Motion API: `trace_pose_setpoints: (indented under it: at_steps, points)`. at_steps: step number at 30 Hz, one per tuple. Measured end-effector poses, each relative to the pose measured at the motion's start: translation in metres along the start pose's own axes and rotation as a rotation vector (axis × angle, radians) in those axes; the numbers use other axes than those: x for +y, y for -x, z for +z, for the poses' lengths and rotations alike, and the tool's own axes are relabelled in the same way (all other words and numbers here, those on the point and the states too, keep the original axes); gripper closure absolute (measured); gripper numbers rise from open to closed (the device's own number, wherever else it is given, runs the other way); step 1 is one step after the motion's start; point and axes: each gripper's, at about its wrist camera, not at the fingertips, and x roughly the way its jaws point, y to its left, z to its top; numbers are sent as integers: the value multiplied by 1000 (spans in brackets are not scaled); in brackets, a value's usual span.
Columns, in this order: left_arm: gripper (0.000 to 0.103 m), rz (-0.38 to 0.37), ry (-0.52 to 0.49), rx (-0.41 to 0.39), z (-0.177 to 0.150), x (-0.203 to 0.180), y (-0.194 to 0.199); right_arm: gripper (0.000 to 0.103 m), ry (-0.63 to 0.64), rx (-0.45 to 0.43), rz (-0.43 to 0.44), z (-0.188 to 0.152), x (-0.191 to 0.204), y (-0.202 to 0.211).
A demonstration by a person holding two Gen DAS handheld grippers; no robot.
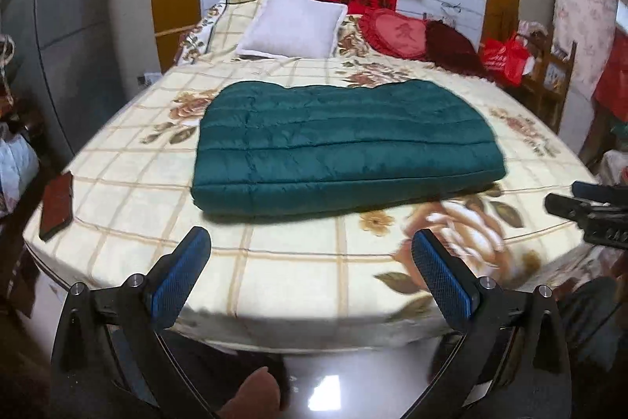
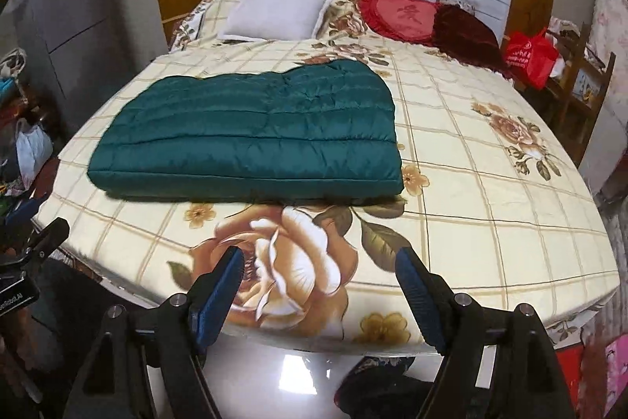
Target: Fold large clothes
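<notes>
A dark green quilted down garment (image 1: 345, 148) lies folded into a thick rectangle on the bed's floral checked cover (image 1: 129, 199). It also shows in the right wrist view (image 2: 251, 136), left of centre. My left gripper (image 1: 310, 242) is open and empty, held over the bed's near edge, short of the garment. My right gripper (image 2: 320, 260) is open and empty, over the big rose print at the near edge. The right gripper's black body shows at the right edge of the left wrist view (image 1: 588, 211). The left gripper's body (image 2: 35, 250) shows at the left edge of the right wrist view.
A white pillow (image 1: 294, 26), a red heart cushion (image 1: 396, 34) and a dark red cushion (image 1: 451, 50) lie at the head of the bed. A dark flat phone-like object (image 1: 57, 207) lies at the bed's left edge. A red bag (image 2: 530, 55) hangs on a wooden chair at right.
</notes>
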Motion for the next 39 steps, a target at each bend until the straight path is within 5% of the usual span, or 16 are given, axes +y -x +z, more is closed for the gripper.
trace_pose_setpoints:
  at_steps: [8,17,39]
  points:
    - [0,43,87,15,3,-2,32,24,48,-47,-5,-6,17,33]
    - [0,148,7,69,-9,-27,47,24,38,-61,12,-15,16,51]
    - [0,135,54,108,-14,-20,50,24,35,-71,52,-26,19,70]
